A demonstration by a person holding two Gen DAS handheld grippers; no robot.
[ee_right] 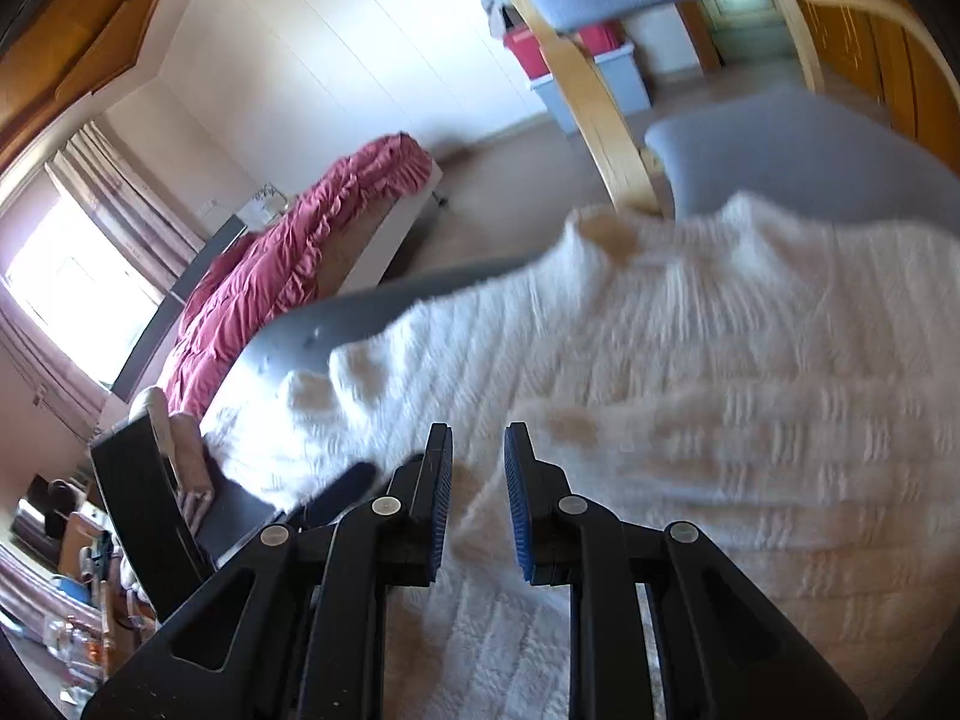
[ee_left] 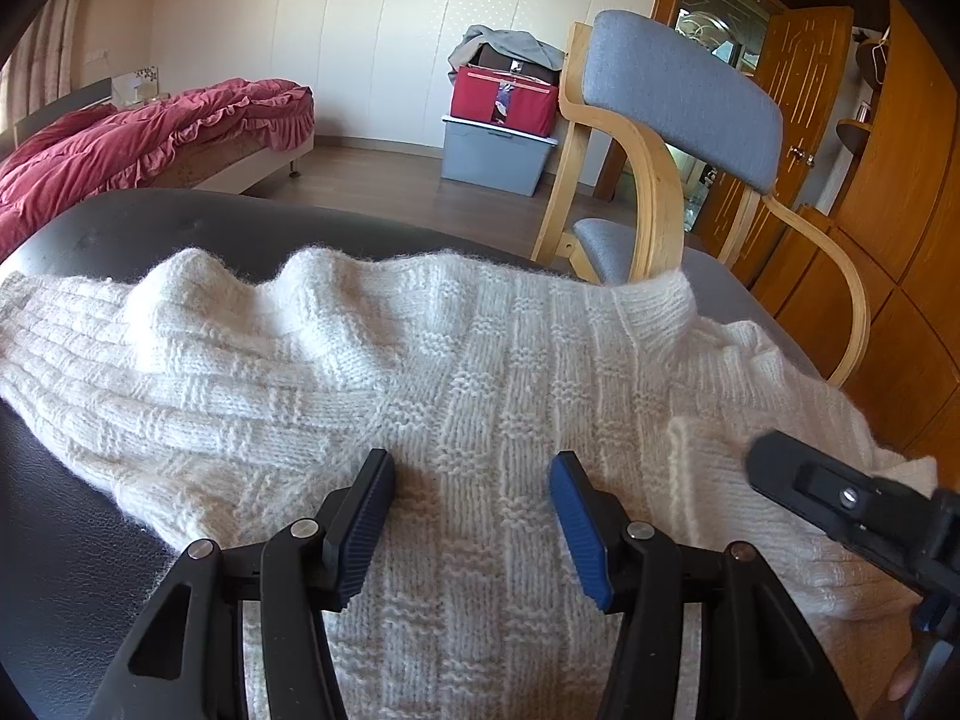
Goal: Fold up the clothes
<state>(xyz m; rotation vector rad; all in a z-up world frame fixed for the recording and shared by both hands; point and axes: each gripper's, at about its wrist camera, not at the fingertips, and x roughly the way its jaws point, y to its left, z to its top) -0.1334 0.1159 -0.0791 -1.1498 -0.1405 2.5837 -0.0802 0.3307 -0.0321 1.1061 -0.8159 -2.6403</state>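
Observation:
A white cable-knit sweater lies spread over a dark leather surface, with one sleeve folded across its left part. My left gripper hovers low over the middle of the sweater. Its jaws stand wide apart with only flat knit under them. My right gripper comes in from the right edge above the sweater's right side. In the blurred right wrist view the right gripper points down at the sweater. A narrow gap shows between its blue pads, and nothing is pinched there.
A wooden armchair with grey cushions stands just behind the surface. Farther back are a bed with a red quilt, stacked storage boxes and wooden cupboards. A hand holds the left gripper's body.

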